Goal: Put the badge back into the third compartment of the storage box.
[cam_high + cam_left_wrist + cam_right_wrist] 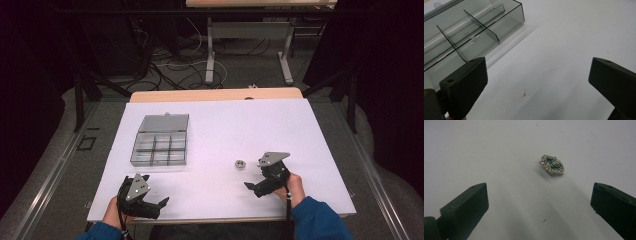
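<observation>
A small silver brooch with a green centre [241, 163] lies on the white table top [250, 125], right of the middle. My right gripper [254, 177] stands open just behind and to the right of it, held in a hand with a blue sleeve. In the right gripper view the brooch [552, 165] lies ahead of the open gripper [539, 205], apart from both jaws. A clear grey compartment box [161, 147] with its lid folded back sits left of centre. My left gripper [156, 190] is open near the front edge, below the box. The box [474, 30] appears empty at upper left beyond my left gripper [537, 82].
The white top ends close to the hands at the front edge [220, 219]. A wooden strip [215, 95] shows along its far side. Beyond it stand a desk frame [210, 55] and loose cables [170, 65] on the floor.
</observation>
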A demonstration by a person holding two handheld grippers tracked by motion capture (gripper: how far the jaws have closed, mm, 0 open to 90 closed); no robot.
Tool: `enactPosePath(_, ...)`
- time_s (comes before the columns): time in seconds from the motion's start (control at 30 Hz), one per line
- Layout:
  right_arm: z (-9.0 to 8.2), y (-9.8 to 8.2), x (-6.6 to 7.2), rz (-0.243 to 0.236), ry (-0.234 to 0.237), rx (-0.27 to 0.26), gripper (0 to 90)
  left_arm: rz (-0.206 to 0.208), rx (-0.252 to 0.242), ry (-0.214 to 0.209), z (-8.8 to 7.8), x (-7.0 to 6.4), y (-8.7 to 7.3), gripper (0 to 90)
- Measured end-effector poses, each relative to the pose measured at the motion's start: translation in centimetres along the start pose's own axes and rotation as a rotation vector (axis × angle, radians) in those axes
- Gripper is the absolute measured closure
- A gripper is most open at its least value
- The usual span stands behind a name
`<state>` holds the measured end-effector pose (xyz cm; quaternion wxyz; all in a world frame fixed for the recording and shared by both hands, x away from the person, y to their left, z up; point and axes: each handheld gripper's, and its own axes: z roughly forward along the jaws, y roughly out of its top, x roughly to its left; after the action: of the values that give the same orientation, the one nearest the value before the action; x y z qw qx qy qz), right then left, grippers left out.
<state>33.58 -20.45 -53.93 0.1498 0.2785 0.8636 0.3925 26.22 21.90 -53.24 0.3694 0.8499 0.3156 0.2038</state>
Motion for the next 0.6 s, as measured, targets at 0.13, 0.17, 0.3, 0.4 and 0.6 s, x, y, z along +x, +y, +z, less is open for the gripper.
enactPosePath(0.13, 0.3, 0.3, -0.2, 0.005, -0.004, 0.034, 1.0, 0.0, 0.001, 0.001, 0.0, 0.0, 0.0, 2.2)
enactPosePath(0.17, 0.6, 0.4, -0.3, -0.004, 0.0, 0.034, 0.9, 0.0, 0.003, 0.0, 0.0, 0.0, 0.0, 2.2)
enactPosePath(0.3, 1.1, 0.7, -0.3, -0.015, 0.012, 0.036, 2.0, -0.001, 0.001, -0.001, 0.0, 0.0, 0.0, 2.3)
enactPosePath(0.4, 1.4, 0.8, -0.3, -0.01, 0.006, 0.032, 2.1, 0.007, 0.005, -0.002, 0.0, 0.0, 0.0, 2.4)
enactPosePath(0.6, 2.4, 1.3, -0.9, 0.012, 0.002, 0.039, 1.6, 0.001, 0.008, -0.006, 0.0, 0.0, 0.0, 2.3)
